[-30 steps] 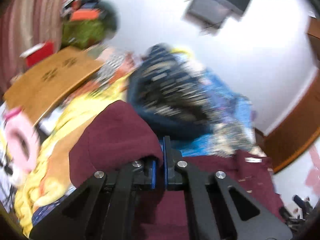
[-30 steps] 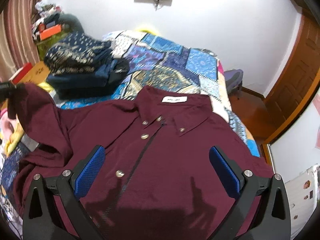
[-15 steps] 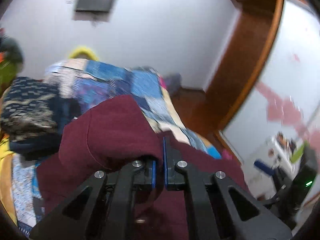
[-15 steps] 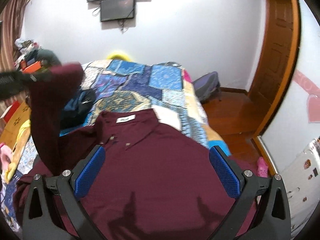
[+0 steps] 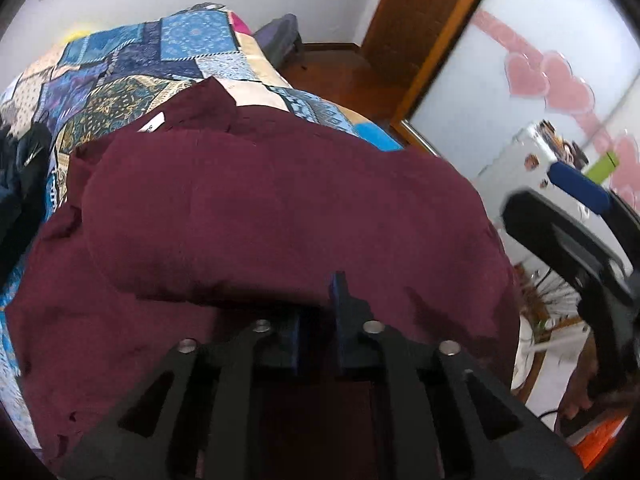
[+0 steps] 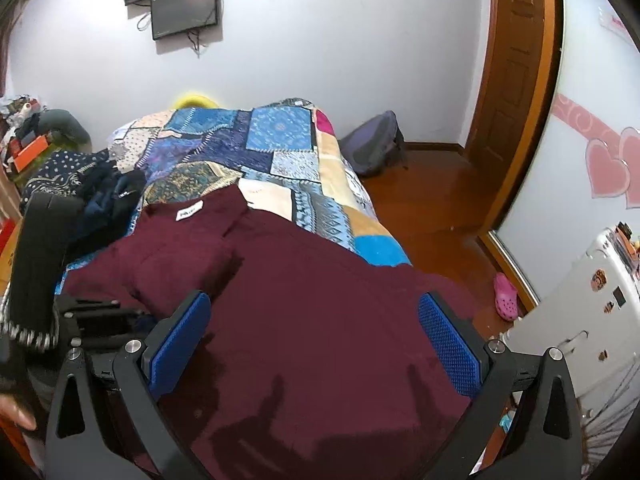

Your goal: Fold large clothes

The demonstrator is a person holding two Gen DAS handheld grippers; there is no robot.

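A dark maroon button shirt [image 6: 320,320] lies on the bed, its collar and white label away from me. Its left side is folded over across the body. My left gripper [image 5: 318,312] is shut on the edge of that folded part of the shirt [image 5: 260,208], low over the shirt's middle. My right gripper [image 6: 316,336] is open and empty, held above the shirt's near right part. It also shows in the left wrist view [image 5: 576,216] at the right. The left gripper also shows in the right wrist view [image 6: 96,320] at the left.
The bed has a blue patchwork quilt [image 6: 256,148]. A pile of dark blue clothes [image 6: 80,188] lies at the bed's left. A grey backpack [image 6: 372,148] and a wooden door [image 6: 516,92] stand at the right. A pink shoe [image 6: 506,296] lies on the floor.
My left gripper has carried the shirt's left side from the left edge of the bed up and over to the right, laying it across the shirt's body. The right gripper stayed open above the shirt.
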